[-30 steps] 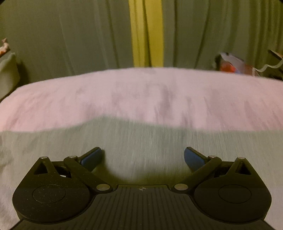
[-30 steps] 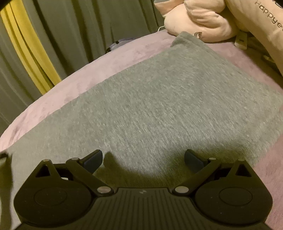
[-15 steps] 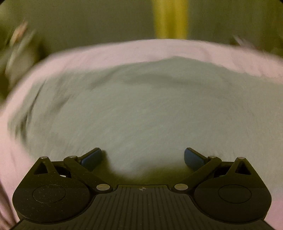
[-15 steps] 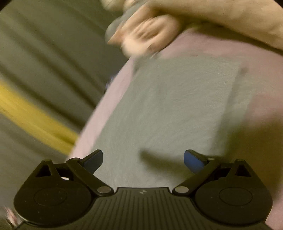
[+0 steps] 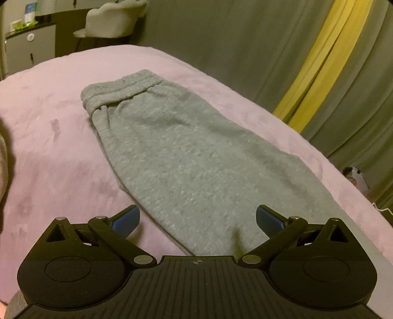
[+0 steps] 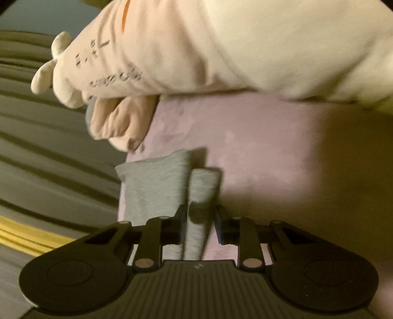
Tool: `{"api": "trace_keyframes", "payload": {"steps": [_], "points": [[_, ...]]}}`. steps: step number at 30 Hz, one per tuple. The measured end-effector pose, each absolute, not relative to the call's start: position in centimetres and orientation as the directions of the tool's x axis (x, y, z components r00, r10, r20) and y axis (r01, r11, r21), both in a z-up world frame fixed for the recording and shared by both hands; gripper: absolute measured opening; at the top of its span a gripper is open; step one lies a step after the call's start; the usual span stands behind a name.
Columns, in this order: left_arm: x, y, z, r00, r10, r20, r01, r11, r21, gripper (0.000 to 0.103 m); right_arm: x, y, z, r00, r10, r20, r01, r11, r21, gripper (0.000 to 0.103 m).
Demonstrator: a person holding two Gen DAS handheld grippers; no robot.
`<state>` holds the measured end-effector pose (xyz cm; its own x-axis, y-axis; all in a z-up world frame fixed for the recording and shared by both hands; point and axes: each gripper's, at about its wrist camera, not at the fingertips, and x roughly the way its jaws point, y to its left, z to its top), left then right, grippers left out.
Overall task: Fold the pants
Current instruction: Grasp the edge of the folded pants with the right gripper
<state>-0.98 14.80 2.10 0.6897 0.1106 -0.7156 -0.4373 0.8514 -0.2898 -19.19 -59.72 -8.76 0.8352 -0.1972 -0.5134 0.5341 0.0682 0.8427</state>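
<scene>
Grey pants (image 5: 186,157) lie flat along the pink bed (image 5: 49,137), waistband at the far end. Left tongs (image 5: 197,222) hover spread wide above the near end, gripping nothing. Right tongs (image 6: 200,220) have just been closing, now narrow, with a raised fold of the pants' fabric between them. Cream plush pillow (image 6: 245,44) lies beyond.

you're in a home bedroom: pink plush bedspread (image 5: 49,137), grey-green curtains (image 5: 233,44) at 12 o'clock, padded chair (image 5: 110,19) at 11, plush toy (image 6: 221,44) on the bed.
</scene>
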Motion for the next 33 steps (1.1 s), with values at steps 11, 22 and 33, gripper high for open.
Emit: {"api": "trace_keyframes", "payload": {"steps": [11, 22, 33], "points": [[0.5, 15.7, -0.1, 0.653, 0.081, -0.753, -0.516, 0.776, -0.363, 0.103, -18.3, -59.6, -5.8, 0.777, -0.308, -0.55, 0.594, 0.068, 0.802, 0.06], [0.3, 15.3, -0.1, 0.692, 0.056, -0.719, -0.465, 0.797, -0.386, 0.103, -17.1, -59.5, -4.4, 0.786, -0.29, -0.547, 0.601, 0.146, 0.786, 0.037], [0.5, 15.6, -0.4, 0.688, 0.046, -0.724, -0.468, 0.791, -0.395, 0.103, -14.9, -59.0, -5.9, 0.792, -0.297, -0.533, 0.595, 0.18, 0.783, 0.01]]}}
